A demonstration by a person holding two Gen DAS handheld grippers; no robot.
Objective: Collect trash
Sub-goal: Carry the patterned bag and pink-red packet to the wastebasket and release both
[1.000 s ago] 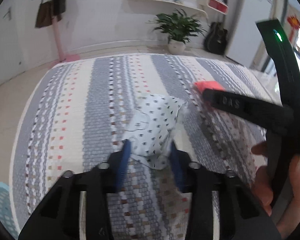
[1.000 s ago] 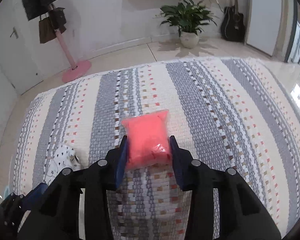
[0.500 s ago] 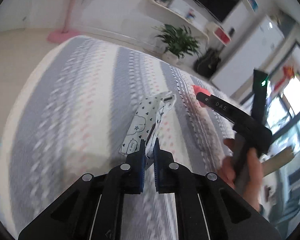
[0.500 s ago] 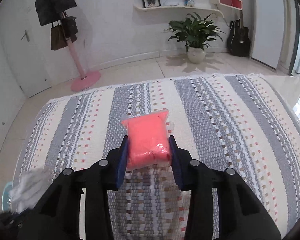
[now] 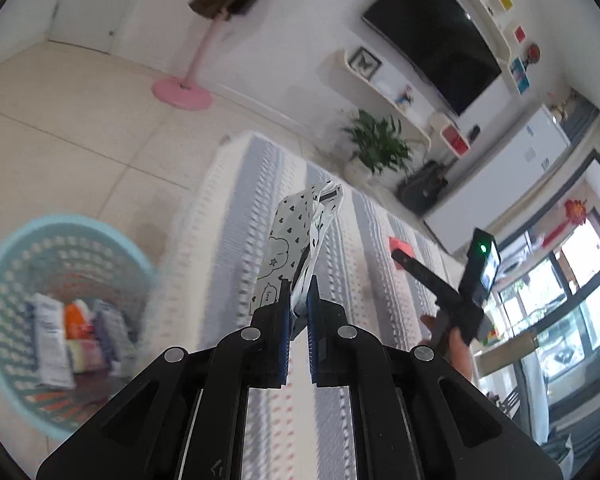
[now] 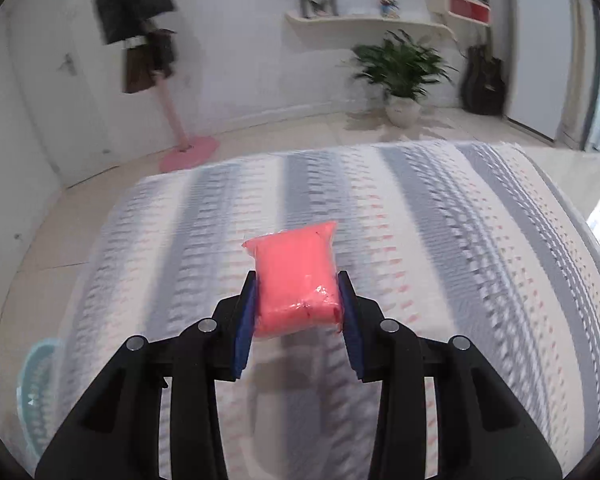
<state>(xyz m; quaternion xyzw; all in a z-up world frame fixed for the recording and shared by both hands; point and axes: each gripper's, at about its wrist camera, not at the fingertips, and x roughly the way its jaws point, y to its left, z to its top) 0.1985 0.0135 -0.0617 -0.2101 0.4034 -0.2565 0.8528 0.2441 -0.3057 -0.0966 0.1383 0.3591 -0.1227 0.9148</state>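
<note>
My left gripper (image 5: 299,304) is shut on a white wrapper with small black hearts (image 5: 296,236) and holds it in the air above the left edge of the striped bed (image 5: 364,280). A light blue basket (image 5: 32,240) stands on the floor at the left, with several packets inside. My right gripper (image 6: 298,308) is shut on a pink-red plastic packet (image 6: 296,276) and holds it above the bed (image 6: 460,240). The right gripper with its packet also shows in the left wrist view (image 5: 400,250), to the right.
The basket also shows at the lower left of the right wrist view (image 6: 36,376). A pink coat stand (image 6: 188,152), a potted plant (image 6: 400,76) and a guitar (image 6: 482,84) stand on the tiled floor beyond the bed.
My left gripper closed on the heart wrapper, lifted it off the bed and swung left toward the basket. My right gripper lifted the pink packet higher above the bed.
</note>
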